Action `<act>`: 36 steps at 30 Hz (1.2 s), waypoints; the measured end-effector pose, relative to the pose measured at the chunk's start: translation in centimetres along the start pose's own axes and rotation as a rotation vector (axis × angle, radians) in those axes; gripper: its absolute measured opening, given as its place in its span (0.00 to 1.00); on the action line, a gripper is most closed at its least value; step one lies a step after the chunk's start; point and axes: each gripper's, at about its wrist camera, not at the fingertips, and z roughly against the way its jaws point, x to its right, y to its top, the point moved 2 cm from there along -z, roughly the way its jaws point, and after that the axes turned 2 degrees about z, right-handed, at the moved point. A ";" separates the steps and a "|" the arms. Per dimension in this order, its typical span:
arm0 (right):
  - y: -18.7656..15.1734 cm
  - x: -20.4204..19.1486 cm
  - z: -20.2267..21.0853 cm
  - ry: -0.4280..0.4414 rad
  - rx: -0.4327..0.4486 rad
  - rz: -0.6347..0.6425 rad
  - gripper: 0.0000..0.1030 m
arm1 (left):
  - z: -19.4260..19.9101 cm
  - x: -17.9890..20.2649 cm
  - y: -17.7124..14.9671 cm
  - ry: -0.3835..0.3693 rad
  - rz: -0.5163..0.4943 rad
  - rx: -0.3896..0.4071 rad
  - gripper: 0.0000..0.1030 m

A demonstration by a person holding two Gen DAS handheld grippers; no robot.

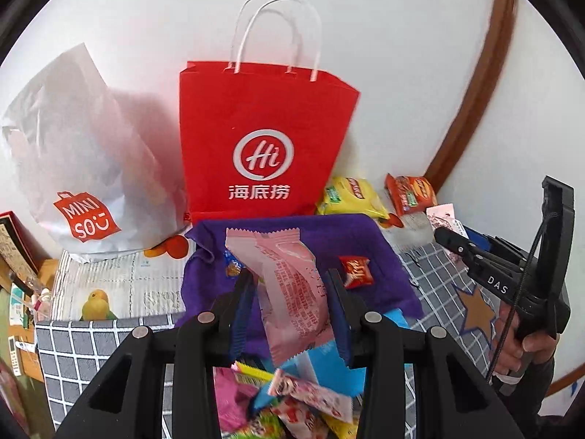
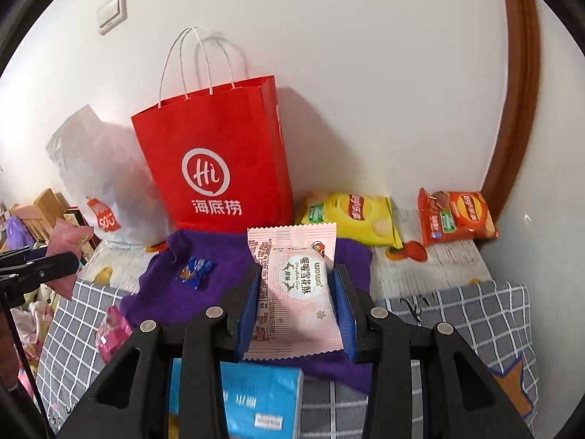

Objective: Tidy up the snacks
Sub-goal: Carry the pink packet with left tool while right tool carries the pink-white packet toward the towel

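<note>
Grippers clamped mid-body on light, crinkly, crushable packets: left gripper pink packet, right gripper white packet.

Left gripper clamped shut, right gripper apparently gripping, both angled downward

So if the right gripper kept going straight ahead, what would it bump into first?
Probably the purple cloth. The right gripper, holding a pink-white snack packet, points down over it, with the red paper bag standing behind to the left. Depth is hard to judge.

Red bag matt paper; purple cloth fuzzy; snack packet probably glossy plastic.
</note>
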 end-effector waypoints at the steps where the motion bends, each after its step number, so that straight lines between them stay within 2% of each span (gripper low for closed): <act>1: 0.3 0.0 -0.6 0.003 -0.003 0.000 0.37 | -0.4 -0.2 0.1 0.001 0.005 -0.004 0.36; 13: 1.9 -0.4 -7.1 0.011 -0.053 0.030 0.37 | -5.9 -2.8 1.3 0.027 0.042 -0.038 0.36; 23: 0.8 -0.4 -11.9 0.026 -0.122 0.051 0.37 | -9.9 -6.1 0.8 0.059 0.084 -0.091 0.36; 36: -0.6 -0.5 -14.2 0.046 -0.191 0.078 0.37 | -11.7 -6.4 -0.1 0.061 0.072 -0.146 0.36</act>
